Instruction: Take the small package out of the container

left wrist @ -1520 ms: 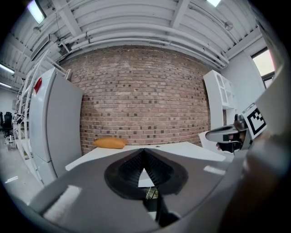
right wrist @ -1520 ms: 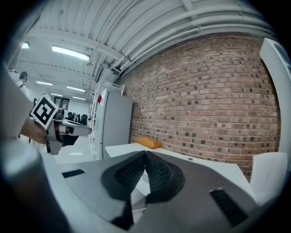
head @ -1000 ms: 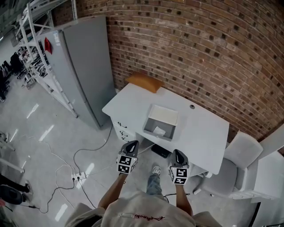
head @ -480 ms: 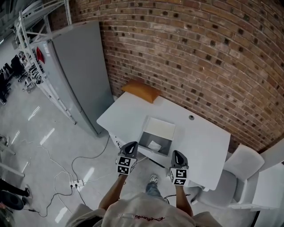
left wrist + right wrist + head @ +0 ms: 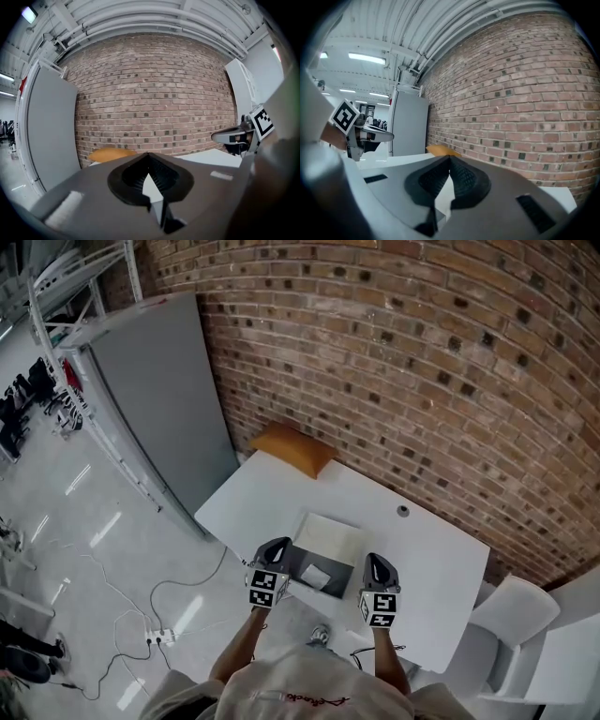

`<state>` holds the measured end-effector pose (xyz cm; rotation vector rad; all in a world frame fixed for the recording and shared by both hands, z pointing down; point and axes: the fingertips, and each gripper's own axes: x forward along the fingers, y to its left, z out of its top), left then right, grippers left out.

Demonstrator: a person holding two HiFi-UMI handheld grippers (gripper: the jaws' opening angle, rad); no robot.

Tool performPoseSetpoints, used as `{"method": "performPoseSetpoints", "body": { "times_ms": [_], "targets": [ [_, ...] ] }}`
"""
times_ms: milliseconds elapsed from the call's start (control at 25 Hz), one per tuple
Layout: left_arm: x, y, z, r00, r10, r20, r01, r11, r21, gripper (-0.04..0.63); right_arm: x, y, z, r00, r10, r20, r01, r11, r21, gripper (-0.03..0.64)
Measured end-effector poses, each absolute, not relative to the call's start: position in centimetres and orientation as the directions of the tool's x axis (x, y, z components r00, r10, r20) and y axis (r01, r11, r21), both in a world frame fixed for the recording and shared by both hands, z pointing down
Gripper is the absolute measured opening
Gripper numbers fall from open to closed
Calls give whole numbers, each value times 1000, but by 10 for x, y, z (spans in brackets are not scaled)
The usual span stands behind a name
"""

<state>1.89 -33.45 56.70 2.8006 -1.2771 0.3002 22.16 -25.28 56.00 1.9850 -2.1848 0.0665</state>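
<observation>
A grey open container (image 5: 330,540) stands at the near edge of the white table (image 5: 431,549). Inside it lies a small white package (image 5: 315,575). My left gripper (image 5: 277,548) hovers over the container's near left corner, jaws shut and empty. My right gripper (image 5: 375,565) hangs just right of the container, also shut with nothing in it. In the left gripper view the shut jaws (image 5: 149,157) point at the brick wall, and the right gripper (image 5: 236,136) shows at the side. In the right gripper view the pads (image 5: 450,158) meet at their tips.
An orange cushion (image 5: 292,448) lies on the table's far left corner against the brick wall. A tall grey cabinet (image 5: 164,390) stands left of the table. A grey chair (image 5: 514,626) is at the right. Cables and a power strip (image 5: 156,637) lie on the floor at the left.
The table and container have come closer, now right beneath the grippers. Both grippers stay shut and keep their place in front of the person.
</observation>
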Motion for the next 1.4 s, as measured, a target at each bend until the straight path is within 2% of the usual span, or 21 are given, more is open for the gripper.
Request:
{"method": "performPoseSetpoints", "body": {
  "times_ms": [640,1400],
  "targets": [
    [70,-422,573,603,-765,224,-774,-630,-67,9,283,-343,567,-126,-974,188,-986,144,84,11],
    [61,-439,592,629,-714,309,-723,-683,-107,9,273,-355,601,-118,-959,256,-991,132,35,11]
  ]
}}
